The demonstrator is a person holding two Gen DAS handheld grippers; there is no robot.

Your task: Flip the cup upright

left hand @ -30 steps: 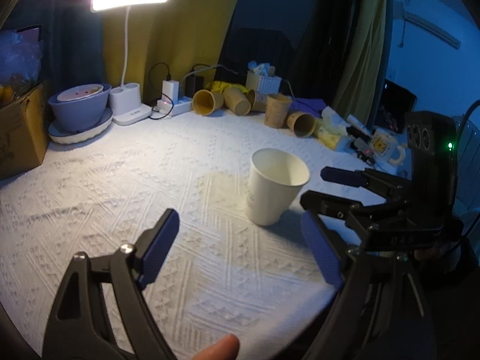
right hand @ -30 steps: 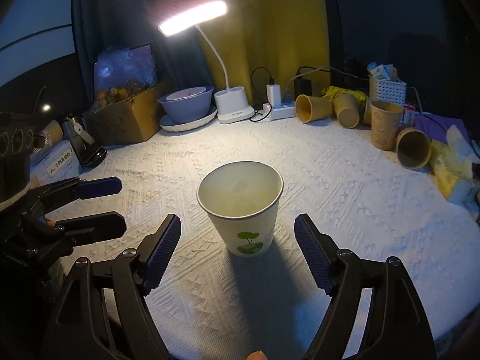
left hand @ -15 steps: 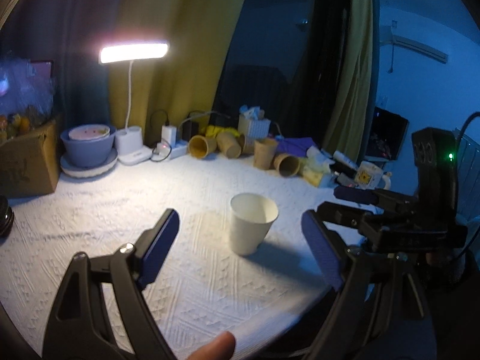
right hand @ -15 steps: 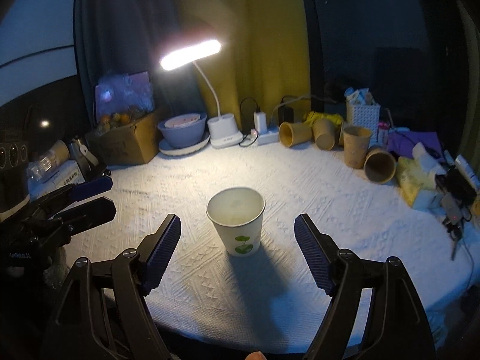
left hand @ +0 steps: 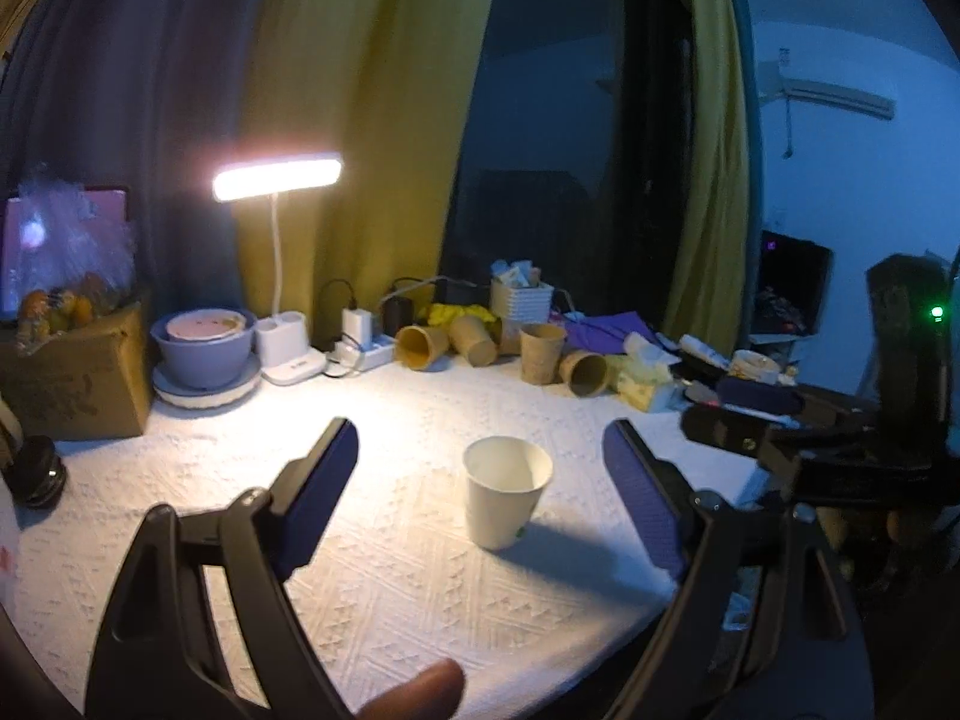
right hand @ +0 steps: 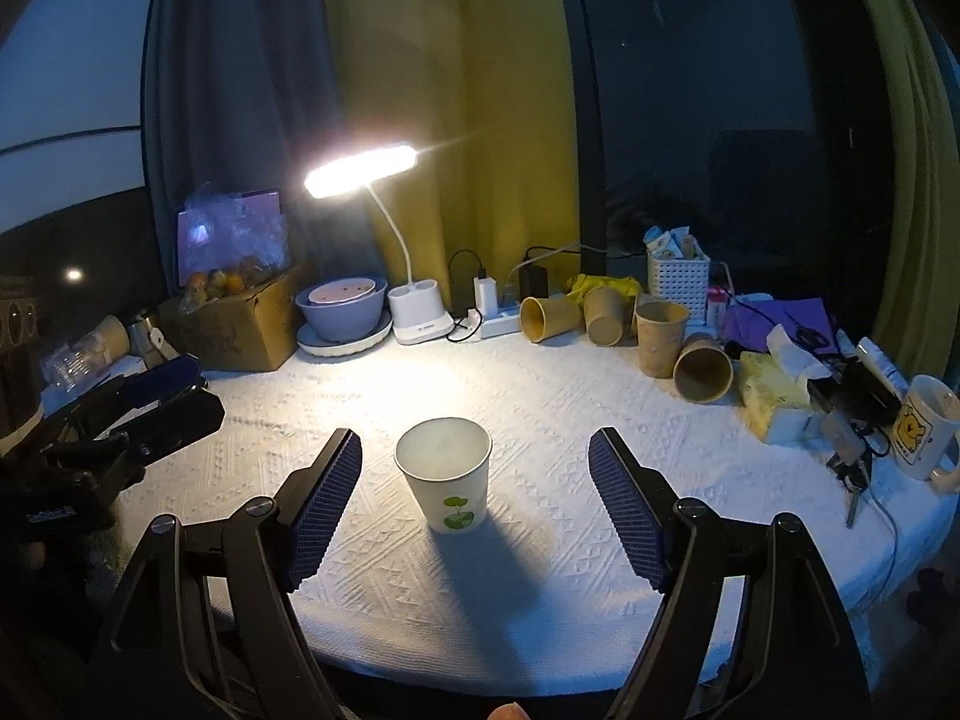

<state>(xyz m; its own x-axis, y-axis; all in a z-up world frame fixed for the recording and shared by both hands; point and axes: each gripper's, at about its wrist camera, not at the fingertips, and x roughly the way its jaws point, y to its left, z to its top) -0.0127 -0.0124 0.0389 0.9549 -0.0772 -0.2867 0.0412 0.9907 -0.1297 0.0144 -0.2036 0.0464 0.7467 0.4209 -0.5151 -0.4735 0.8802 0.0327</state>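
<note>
Cup (right hand: 447,480) upright on white tablecloth (right hand: 540,396), mouth up, green leaf print facing right gripper (right hand: 475,504). Right fingers spread wide, cup ahead between them, touching neither. Left gripper (left hand: 480,489) also wide, empty; cup (left hand: 506,498) ahead between its fingers, nearer right finger (left hand: 642,507), apart from both. Desk lamp (right hand: 360,171) lit behind.

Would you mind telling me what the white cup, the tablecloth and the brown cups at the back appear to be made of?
White cup: likely paper, matte, with a thin rolled rim and a printed green leaf.
Tablecloth: white woven fabric, probably cotton, with a raised geometric pattern; soft and matte.
Brown cups: probably kraft paper, dull tan, thin-walled; several lie on their sides.
</note>
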